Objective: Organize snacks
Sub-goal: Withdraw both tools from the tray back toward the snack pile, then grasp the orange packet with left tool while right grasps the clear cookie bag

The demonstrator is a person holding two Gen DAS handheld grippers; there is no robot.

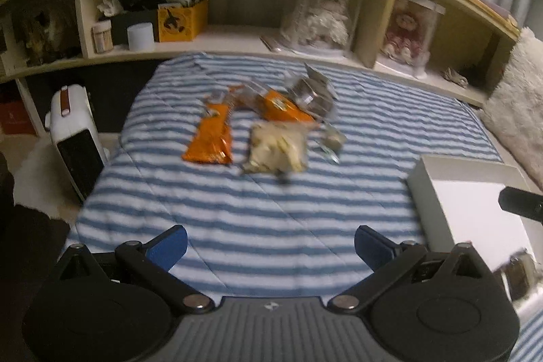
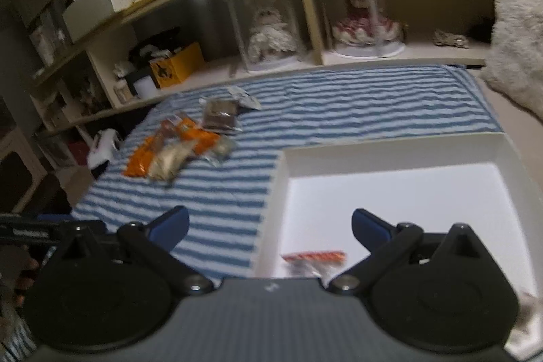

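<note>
A pile of snack packets lies on the blue-striped cloth point(image 1: 258, 209): an orange packet point(image 1: 208, 138), a second orange packet point(image 1: 285, 109), a pale clear bag point(image 1: 276, 148), a dark foil packet point(image 1: 312, 94). The pile also shows in the right wrist view point(image 2: 180, 148). A white box point(image 2: 400, 192) sits on the cloth at the right and holds a red-topped packet point(image 2: 314, 260). My left gripper point(image 1: 269, 246) is open and empty, well short of the pile. My right gripper point(image 2: 269, 229) is open and empty above the box's left wall.
A long wooden shelf point(image 1: 271, 36) runs behind the cloth with a yellow box point(image 1: 181, 19) and dolls in clear cases point(image 1: 322, 16). A white heater point(image 1: 76, 138) stands left of the cloth. A fluffy white cushion point(image 2: 519, 22) lies at the right.
</note>
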